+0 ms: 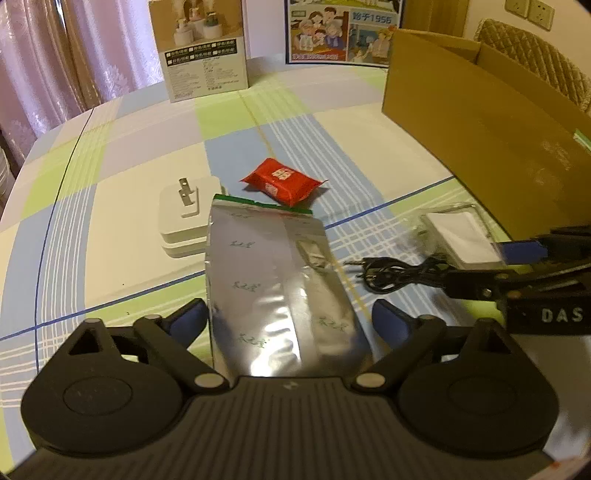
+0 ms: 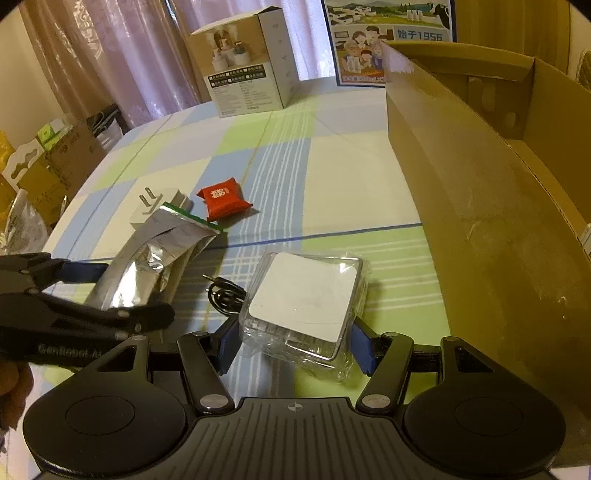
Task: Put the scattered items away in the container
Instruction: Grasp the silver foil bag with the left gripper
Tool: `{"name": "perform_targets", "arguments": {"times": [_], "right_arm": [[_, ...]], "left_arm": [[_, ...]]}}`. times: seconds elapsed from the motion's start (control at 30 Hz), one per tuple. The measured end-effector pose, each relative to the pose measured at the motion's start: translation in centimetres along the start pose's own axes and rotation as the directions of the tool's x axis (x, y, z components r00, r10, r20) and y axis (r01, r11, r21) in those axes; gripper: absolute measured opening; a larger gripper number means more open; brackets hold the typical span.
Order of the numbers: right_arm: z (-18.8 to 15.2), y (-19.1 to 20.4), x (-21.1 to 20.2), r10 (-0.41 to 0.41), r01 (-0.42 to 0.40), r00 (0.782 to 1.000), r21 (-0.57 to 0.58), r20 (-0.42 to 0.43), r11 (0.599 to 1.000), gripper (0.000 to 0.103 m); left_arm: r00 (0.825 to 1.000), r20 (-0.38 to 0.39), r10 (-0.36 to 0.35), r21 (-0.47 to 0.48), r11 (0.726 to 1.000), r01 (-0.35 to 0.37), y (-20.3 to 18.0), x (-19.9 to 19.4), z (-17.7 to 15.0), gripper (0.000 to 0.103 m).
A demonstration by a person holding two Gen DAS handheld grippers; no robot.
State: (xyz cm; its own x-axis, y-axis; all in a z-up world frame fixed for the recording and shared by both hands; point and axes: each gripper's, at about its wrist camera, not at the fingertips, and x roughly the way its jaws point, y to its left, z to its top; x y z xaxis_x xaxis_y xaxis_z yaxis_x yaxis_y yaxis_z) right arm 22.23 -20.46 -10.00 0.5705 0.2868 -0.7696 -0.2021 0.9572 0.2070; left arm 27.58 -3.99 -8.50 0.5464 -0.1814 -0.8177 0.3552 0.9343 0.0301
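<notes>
My left gripper (image 1: 291,314) is shut on a silver foil pouch (image 1: 273,280), its pads on the two long edges. The pouch's far end lies over a white plug adapter (image 1: 184,218). Behind it sits a red snack packet (image 1: 282,181). In the right wrist view, my right gripper (image 2: 295,349) is shut on a white box in clear wrap (image 2: 306,295), just left of the open cardboard box (image 2: 461,184). A coiled black cable (image 2: 225,295) lies between the pouch (image 2: 155,258) and the wrapped box. The left gripper (image 2: 118,295) shows at the left edge.
A checked cloth (image 1: 147,147) covers the table. A printed product carton (image 1: 207,55) and a poster (image 1: 340,33) stand at the far edge. A quilted chair back (image 1: 535,48) is behind the cardboard box. Several cartons (image 2: 55,155) sit on the floor at left.
</notes>
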Motion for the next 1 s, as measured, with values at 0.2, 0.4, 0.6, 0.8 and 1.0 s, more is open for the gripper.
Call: {"name": "perform_targets", "arguments": {"times": [0.2, 0.4, 0.6, 0.8, 1.0], "right_arm": [[-0.2, 0.4, 0.5, -0.009, 0.010, 1.000, -0.044, 0.007, 0.999, 0.060], [-0.2, 0.2, 1.2, -0.016, 0.015, 1.000, -0.041, -0.002, 0.999, 0.068], [0.1, -0.5, 1.4, 0.003, -0.003, 1.000, 0.025, 0.005, 1.000, 0.072], [0.5, -1.0, 1.0, 0.005, -0.006, 1.000, 0.064, 0.019, 0.998, 0.062], [0.4, -0.7, 0.5, -0.005, 0.002, 0.999, 0.057, 0.041, 0.998, 0.056]], "left_arm": [[1.000, -0.016, 0.014, 0.004, 1.000, -0.014, 0.3, 0.6, 0.5, 0.075], [0.999, -0.034, 0.009, 0.019, 1.000, -0.009, 0.2, 0.4, 0.7, 0.060], [0.999, -0.041, 0.003, 0.026, 1.000, -0.002, 0.1, 0.6, 0.7, 0.067], [0.998, -0.063, 0.009, 0.044, 0.999, -0.006, -0.2, 1.2, 1.1, 0.065], [0.998, -0.062, -0.001, 0.028, 1.000, 0.003, 0.2, 0.6, 0.9, 0.055]]}}
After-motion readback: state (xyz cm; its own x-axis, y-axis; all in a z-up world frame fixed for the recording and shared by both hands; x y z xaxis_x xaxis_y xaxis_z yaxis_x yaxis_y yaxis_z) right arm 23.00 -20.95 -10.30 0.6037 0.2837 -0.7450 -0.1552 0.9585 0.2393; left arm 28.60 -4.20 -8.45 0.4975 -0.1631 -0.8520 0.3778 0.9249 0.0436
